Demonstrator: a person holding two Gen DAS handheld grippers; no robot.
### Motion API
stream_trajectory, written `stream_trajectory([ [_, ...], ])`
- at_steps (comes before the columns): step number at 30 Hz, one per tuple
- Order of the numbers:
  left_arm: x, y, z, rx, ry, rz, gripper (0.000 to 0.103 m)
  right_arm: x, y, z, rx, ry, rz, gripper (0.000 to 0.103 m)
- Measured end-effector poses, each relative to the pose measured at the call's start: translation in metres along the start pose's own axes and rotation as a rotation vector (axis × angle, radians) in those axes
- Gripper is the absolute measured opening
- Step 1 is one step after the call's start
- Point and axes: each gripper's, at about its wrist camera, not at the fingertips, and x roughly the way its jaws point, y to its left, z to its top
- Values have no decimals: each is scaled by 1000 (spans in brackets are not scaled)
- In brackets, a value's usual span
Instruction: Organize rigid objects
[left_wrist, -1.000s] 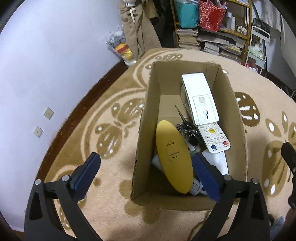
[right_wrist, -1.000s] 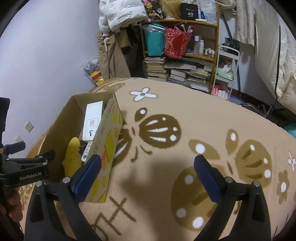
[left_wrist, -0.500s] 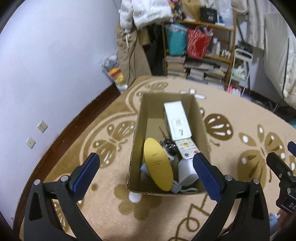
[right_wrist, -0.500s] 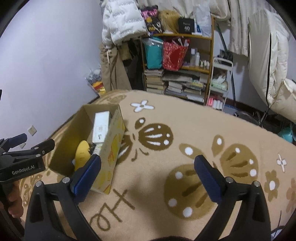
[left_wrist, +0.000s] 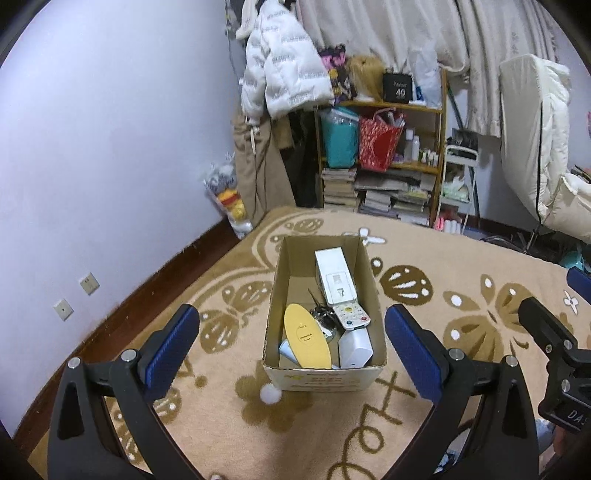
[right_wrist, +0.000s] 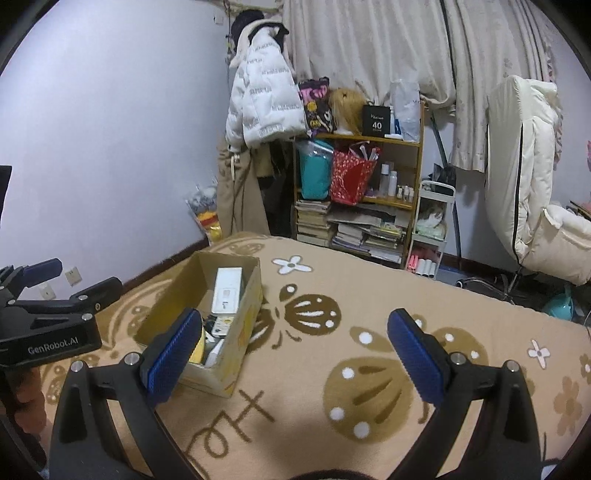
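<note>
Left gripper (left_wrist: 291, 338): jaws spread wide, empty, raised above and short of the cardboard box (left_wrist: 325, 380); right gripper (right_wrist: 291, 350): jaws likewise spread, empty, to the right of the box over bare carpet (right_wrist: 369, 295). The box holds the rigid objects: yellow oval piece (left_wrist: 306, 336) at its near left; white remote (left_wrist: 338, 282) leaning along its right wall; small white block (left_wrist: 354, 349) at its near right corner. All appear light, stiff, smooth plastic, likely slippery; grip each across its narrow width, near mid-length.

both hand-held grippers, left (left_wrist: 291, 341) and right (right_wrist: 293, 350), wide open, empty
</note>
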Motion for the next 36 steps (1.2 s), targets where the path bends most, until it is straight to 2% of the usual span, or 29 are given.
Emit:
stream_trajectory([
  [3,-15,0,-5,-4,-35,-7,100,-11,-1,-6,13,-30,16,103],
  [7,-26,-3,-11,4,-61,19,100,-13,4,-12,7,-10,24,103],
  [13,-31,-4,-11,10,-73,19,100,-16,5,-15,8,-29,21,103],
  [36,12,-16,-17,55,11,-14,100,14,-30,-40,79,69,-19,103],
])
